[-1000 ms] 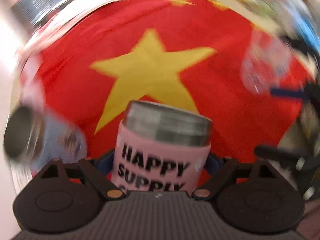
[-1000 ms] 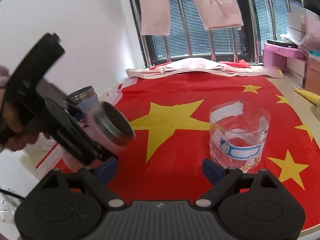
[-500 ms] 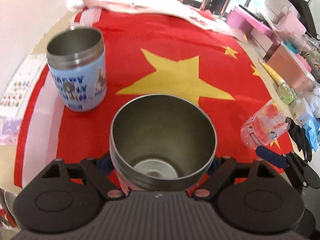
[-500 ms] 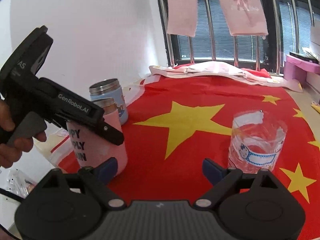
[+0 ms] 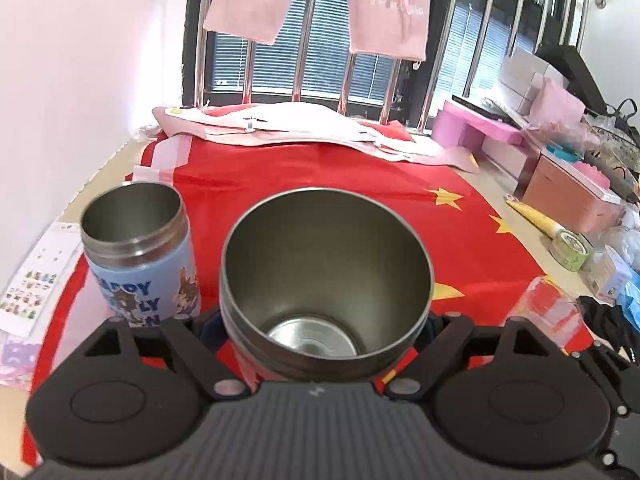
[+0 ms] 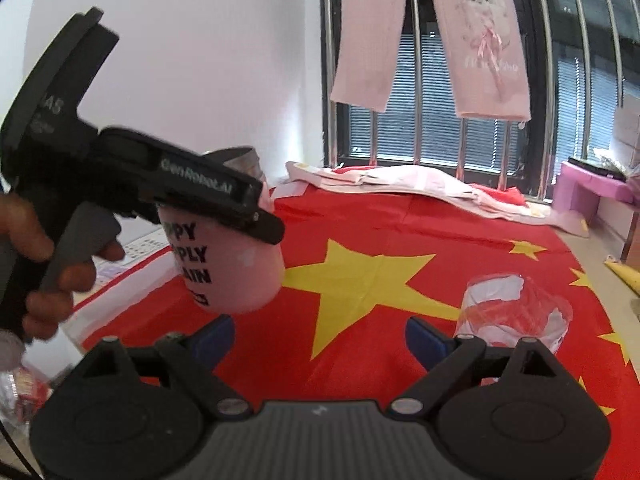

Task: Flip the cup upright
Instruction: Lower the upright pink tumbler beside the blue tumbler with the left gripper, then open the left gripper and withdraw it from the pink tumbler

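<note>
The pink cup (image 6: 236, 256) is pinched upright, mouth up, by the left claw (image 5: 326, 332); the right claw (image 6: 320, 334) is spread, level beside it.

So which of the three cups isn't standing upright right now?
The clear plastic cup, tipped over on the red flag. The blue cup stands upright; the pink cup is held mouth-up.

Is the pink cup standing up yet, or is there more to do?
Nearly. The pink cup is turned mouth-up, but the left gripper is shut on it and holds it in the air above the red cloth. It has to be set down and let go. The blue cup already stands upright. The clear cup looks tipped; the right gripper is open near it.
</note>
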`<state>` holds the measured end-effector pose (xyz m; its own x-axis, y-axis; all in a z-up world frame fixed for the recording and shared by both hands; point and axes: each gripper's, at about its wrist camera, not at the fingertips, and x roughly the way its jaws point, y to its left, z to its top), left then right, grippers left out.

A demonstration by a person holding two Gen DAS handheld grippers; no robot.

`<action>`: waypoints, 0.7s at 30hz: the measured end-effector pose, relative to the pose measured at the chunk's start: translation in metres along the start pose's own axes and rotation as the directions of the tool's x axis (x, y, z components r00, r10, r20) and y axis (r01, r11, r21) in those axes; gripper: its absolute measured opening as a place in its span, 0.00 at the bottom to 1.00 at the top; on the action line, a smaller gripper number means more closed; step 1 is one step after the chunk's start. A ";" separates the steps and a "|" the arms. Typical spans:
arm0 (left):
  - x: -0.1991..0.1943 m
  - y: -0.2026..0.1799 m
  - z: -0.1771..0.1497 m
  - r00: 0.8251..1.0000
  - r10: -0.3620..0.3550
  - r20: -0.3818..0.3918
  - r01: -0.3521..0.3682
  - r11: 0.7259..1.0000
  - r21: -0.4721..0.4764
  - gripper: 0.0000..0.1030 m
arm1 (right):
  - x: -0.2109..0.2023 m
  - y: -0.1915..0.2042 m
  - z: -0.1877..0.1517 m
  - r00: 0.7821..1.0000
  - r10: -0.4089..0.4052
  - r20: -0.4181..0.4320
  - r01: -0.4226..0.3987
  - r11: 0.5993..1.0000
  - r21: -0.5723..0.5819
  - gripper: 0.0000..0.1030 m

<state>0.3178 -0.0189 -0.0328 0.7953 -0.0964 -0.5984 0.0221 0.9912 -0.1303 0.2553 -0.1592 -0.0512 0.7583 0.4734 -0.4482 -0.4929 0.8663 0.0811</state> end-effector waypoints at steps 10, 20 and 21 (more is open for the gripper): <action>0.031 0.006 -0.020 0.999 -0.013 -0.029 0.015 0.997 0.075 0.86 | 0.000 0.012 -0.022 0.987 -0.123 0.106 0.127 0.991 -0.029 0.96; -0.088 0.009 -0.041 0.959 0.026 0.283 -0.055 0.994 0.093 1.00 | -0.060 0.033 -0.018 0.969 -0.133 0.210 0.141 0.990 -0.024 1.00; -0.104 0.009 -0.046 0.946 0.032 0.323 -0.066 0.993 0.093 1.00 | -0.069 0.036 -0.017 0.966 -0.136 0.221 0.144 0.989 -0.020 1.00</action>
<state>0.2072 -0.0039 -0.0081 0.9485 -0.0302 -0.3153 0.0263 0.9995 -0.0166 0.1782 -0.1632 -0.0326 0.8934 0.3749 -0.2475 -0.3874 0.9219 -0.0019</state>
